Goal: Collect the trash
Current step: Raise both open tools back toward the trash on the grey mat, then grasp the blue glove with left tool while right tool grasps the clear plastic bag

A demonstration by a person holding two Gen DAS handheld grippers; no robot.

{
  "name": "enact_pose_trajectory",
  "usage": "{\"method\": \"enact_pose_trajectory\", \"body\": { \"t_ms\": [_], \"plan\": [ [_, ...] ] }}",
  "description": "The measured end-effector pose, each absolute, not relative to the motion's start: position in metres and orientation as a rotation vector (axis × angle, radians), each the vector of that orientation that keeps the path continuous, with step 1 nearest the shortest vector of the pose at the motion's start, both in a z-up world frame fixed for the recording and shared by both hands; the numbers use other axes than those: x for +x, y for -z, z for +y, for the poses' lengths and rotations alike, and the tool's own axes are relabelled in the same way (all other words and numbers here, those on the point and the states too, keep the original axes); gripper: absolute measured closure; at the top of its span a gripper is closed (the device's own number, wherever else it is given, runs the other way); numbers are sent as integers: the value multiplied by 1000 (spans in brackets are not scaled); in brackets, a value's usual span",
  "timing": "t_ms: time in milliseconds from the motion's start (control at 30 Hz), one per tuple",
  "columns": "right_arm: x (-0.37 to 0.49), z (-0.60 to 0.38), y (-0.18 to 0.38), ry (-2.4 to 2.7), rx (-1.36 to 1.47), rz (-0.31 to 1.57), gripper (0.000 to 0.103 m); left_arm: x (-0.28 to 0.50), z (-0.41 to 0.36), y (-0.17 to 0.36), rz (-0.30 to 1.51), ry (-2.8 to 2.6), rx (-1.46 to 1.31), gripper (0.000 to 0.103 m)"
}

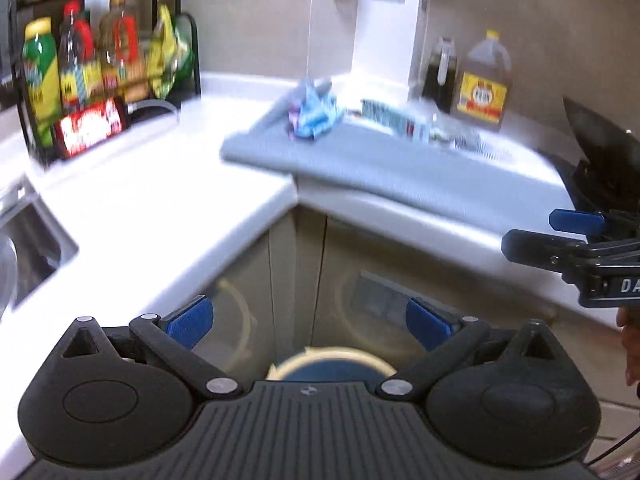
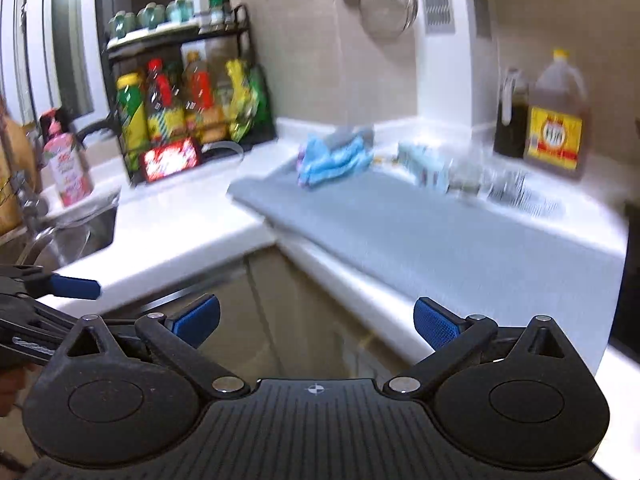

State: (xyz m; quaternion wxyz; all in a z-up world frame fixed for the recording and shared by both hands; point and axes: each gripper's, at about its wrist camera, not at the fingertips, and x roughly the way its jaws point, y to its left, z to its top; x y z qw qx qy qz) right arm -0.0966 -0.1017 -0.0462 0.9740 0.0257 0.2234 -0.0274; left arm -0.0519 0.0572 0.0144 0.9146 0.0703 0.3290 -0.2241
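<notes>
Kitchen corner worktop [image 2: 192, 236] is seen, blurry w/ motion. At the far left edge a sink [image 2: 76, 236] is cut in, then a bottle rack [image 2: 180, 112] is parked against the wall. On the grey mat [image 2: 440, 240] laid over the right run, a crumpled blue wrapper [image 2: 332, 156] is left near the mat's back-left corner, w/ more scraps [image 2: 508, 192] strung along its back edge, probably the trash to be collected. Left gripper [image 1: 310, 322] and right gripper [image 2: 316, 322] are both held spread wide, nothing between the pads, well short of the mat. A bin rim [image 1: 336, 364] is glimpsed under the left one, probably for drop-off.
</notes>
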Motion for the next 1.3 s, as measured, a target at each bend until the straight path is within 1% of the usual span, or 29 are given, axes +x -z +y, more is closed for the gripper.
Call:
{"method": "enact_pose_trajectory", "body": {
  "t_ms": [233, 367, 533, 733, 900, 1100, 1300],
  "plan": [
    [-42, -147, 26, 174, 74, 396, 0, 34, 27, -47, 673, 449, 139, 0],
    [-11, -181, 22, 244, 151, 386, 0, 88, 6, -55, 688, 461, 150, 0],
    [27, -203, 21, 291, 151, 435, 0, 138, -22, -50, 704, 466, 169, 0],
    [65, -237, 7, 378, 186, 426, 0, 180, -57, -49, 649, 465, 212, 0],
    [99, -266, 3, 446, 214, 445, 0, 209, -90, -47, 613, 519, 309, 0],
    [128, -286, 14, 502, 224, 499, 0, 251, -116, -27, 715, 530, 355, 0],
    [123, -289, 19, 521, 251, 499, 0, 272, -120, -14, 773, 521, 374, 0]
  ]
}}
